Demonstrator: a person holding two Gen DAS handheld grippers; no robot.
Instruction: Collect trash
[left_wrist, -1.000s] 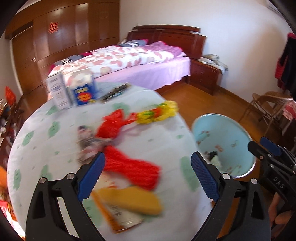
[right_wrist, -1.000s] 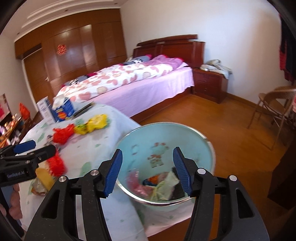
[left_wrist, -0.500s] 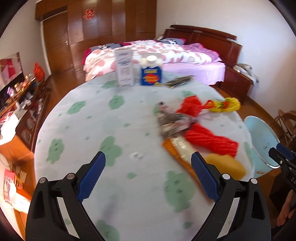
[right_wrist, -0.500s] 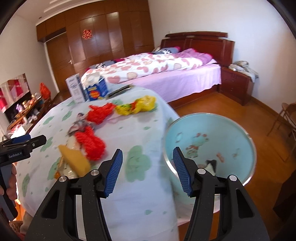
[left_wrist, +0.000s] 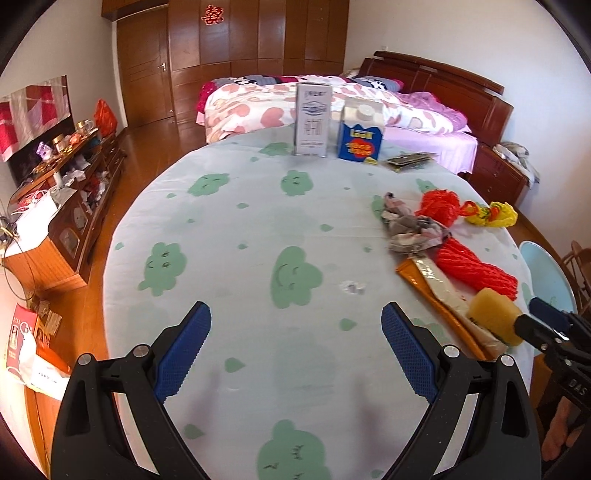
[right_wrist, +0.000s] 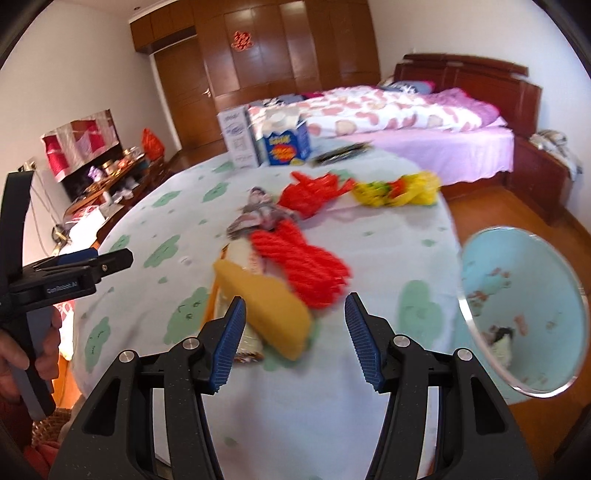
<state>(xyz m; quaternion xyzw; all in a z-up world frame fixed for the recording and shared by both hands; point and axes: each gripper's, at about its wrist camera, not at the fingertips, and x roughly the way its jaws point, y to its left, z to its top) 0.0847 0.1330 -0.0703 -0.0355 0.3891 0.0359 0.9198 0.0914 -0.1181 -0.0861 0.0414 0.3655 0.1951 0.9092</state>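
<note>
Trash lies along the right side of a round table (left_wrist: 229, 229): a yellow sponge (right_wrist: 266, 306), a red ribbed bundle (right_wrist: 299, 262), an orange wrapper (left_wrist: 436, 291), a crumpled grey rag (left_wrist: 410, 225), a red plastic bag (left_wrist: 439, 203) and a yellow bag (left_wrist: 491, 214). A light blue bin (right_wrist: 524, 306) stands beside the table's right edge, with trash in it. My left gripper (left_wrist: 295, 350) is open and empty over bare tablecloth. My right gripper (right_wrist: 293, 343) is open and empty, just in front of the yellow sponge.
A white carton (left_wrist: 312, 118) and a blue carton (left_wrist: 360, 134) stand at the table's far edge, with a dark flat packet (left_wrist: 408, 160) next to them. A bed (left_wrist: 332, 103) lies behind. A cluttered low cabinet (left_wrist: 70, 192) runs along the left wall.
My left gripper has swung left, away from the trash pile and onto bare tablecloth. My right gripper has swung left from the bin onto the table, toward the yellow sponge.
</note>
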